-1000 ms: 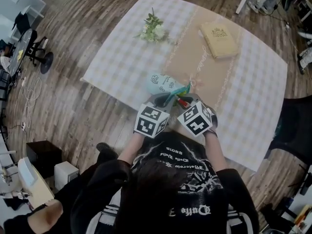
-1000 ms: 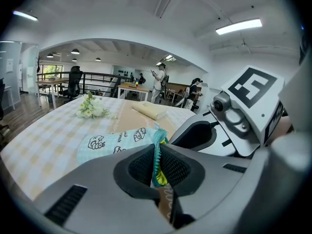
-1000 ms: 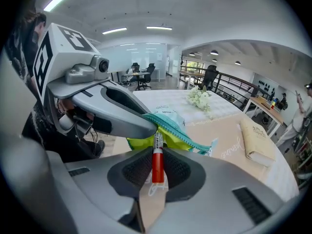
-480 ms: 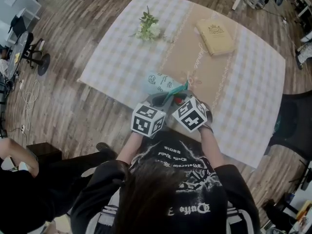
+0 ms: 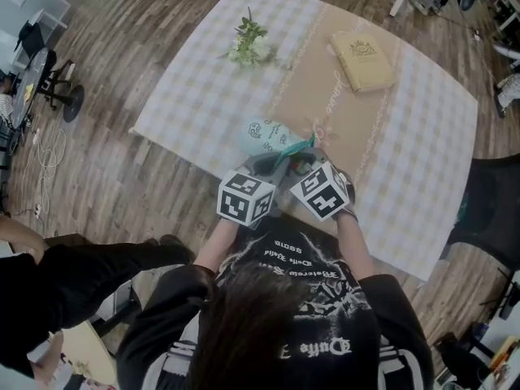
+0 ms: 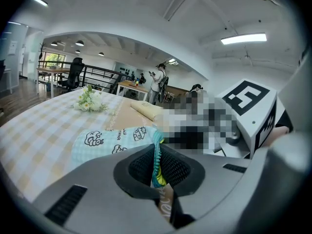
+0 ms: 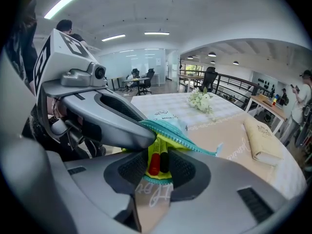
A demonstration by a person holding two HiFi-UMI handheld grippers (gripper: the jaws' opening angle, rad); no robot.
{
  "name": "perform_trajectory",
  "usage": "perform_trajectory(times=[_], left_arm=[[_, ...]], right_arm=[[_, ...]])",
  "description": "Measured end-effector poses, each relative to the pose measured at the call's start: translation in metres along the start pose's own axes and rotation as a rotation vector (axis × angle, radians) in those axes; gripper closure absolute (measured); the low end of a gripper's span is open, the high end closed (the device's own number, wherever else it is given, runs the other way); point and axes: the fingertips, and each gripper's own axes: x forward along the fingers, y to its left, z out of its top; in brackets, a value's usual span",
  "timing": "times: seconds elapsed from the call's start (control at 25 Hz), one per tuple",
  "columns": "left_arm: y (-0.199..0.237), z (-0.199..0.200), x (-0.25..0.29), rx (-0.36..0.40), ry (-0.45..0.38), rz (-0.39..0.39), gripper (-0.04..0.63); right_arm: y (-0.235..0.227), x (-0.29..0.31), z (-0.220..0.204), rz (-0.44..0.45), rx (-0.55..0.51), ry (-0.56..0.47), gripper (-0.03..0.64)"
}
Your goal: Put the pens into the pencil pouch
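A mint-green pencil pouch (image 5: 264, 136) with cartoon prints lies on the checked table (image 5: 203, 96) near its front edge. My left gripper (image 5: 268, 166) is shut on the pouch's teal zipper edge (image 6: 157, 161) and holds the mouth up. My right gripper (image 7: 159, 165) is at the mouth, and its jaws are opening. Two pens, one red-capped (image 7: 154, 163) and one black-capped (image 7: 164, 161), stand between its pads with a gap on each side, against the yellow lining. The left gripper's grey finger (image 7: 114, 123) lies across the pouch's top.
A small bunch of white flowers (image 5: 250, 45) and a tan book (image 5: 363, 55) lie at the table's far side, on and beside a beige runner (image 5: 325, 96). A black chair (image 5: 491, 210) stands at the right. Another person's dark sleeve (image 5: 73, 279) is at the lower left.
Both grippers stay at the pouch's mouth. The other person at the lower left has shifted, and a dark sleeve now reaches across there.
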Motion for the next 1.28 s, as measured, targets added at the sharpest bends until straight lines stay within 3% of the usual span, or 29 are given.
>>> perform_trajectory(times=[0.28,0.48,0.68,0.84,1.28], left_arm=[[-0.001,0.000,0.002,0.007,0.005,-0.001,0.565],[-0.001,0.003,0.004,0.007,0.000,0.005,0.565],[-0.001,0.004,0.004,0.003,-0.004,0.011,0.565],[-0.002,0.004,0.006,0.008,-0.008,0.012,0.565],[-0.010,-0.001,0.024,0.029,0.011,-0.003,0.565]], right_arm=[[-0.005,-0.018,-0.004,-0.022,0.038,-0.031,0.465],[-0.011,-0.039,-0.004,-0.059,0.006,-0.062,0.460],[-0.018,-0.058,-0.002,-0.085,0.080,-0.125,0.460],[-0.029,-0.069,-0.008,-0.157,0.114,-0.164,0.460],[-0.049,-0.098,-0.051,-0.290,0.269,-0.176,0.462]])
